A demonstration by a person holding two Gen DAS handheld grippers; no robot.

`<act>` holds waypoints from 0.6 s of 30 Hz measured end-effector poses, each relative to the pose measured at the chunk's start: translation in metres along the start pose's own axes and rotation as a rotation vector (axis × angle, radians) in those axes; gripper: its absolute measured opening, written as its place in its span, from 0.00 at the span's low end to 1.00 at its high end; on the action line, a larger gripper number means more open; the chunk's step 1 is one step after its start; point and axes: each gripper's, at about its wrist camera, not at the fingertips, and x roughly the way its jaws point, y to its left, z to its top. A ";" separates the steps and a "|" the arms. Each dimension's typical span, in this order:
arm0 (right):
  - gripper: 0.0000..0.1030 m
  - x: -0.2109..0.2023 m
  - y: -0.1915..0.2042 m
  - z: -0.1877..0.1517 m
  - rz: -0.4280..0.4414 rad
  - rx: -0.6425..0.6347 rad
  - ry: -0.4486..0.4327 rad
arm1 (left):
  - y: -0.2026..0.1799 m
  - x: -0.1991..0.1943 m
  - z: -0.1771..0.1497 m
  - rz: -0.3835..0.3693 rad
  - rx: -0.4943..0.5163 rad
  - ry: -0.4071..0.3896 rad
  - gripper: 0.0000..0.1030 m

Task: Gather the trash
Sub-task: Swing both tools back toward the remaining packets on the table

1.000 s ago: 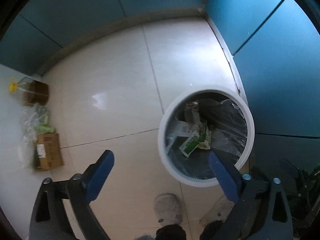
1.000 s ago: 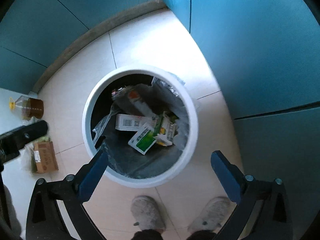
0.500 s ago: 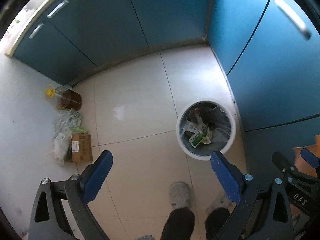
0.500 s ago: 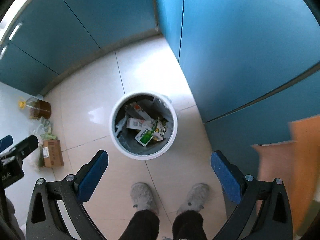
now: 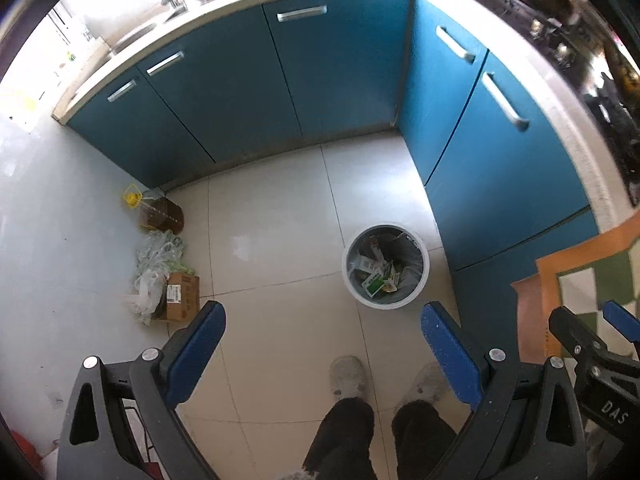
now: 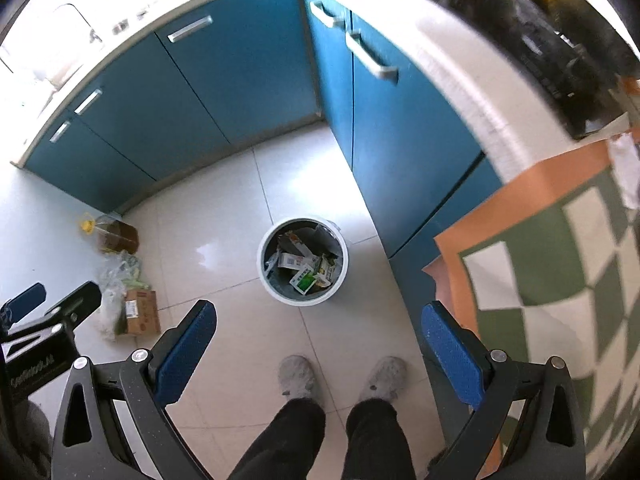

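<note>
A white round trash bin [image 5: 425,276] [image 6: 344,268] with a dark liner stands on the tiled floor by the blue cabinets. Inside lie several cartons and wrappers [image 5: 378,276] [image 6: 306,270], one green and white. My left gripper [image 5: 322,340] is held high above the floor, open, with nothing between its blue pads. My right gripper [image 6: 318,338] is likewise high, open and empty. The bin sits far below both, just ahead of the person's grey slippers [image 6: 296,376].
Blue cabinets [image 5: 340,68] form a corner behind the bin. An oil bottle [image 5: 158,214], plastic bags [image 5: 158,260] and a cardboard box [image 5: 182,298] sit by the left wall. A table with an orange, green and white checked cloth [image 6: 560,260] lies at right.
Both grippers have risen far above the bin, which now looks small. The counter, sink, stove and table cloth have come into view. Both stay open and empty.
</note>
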 end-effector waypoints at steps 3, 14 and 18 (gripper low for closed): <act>1.00 -0.030 -0.001 -0.005 0.021 -0.004 -0.022 | -0.001 -0.023 -0.004 0.004 0.009 -0.020 0.97; 1.00 -0.112 -0.066 0.003 0.121 0.181 -0.135 | -0.063 -0.106 0.010 0.042 0.107 -0.153 0.97; 1.00 -0.142 -0.147 -0.005 0.076 0.359 -0.189 | -0.134 -0.130 0.032 -0.026 0.203 -0.217 0.97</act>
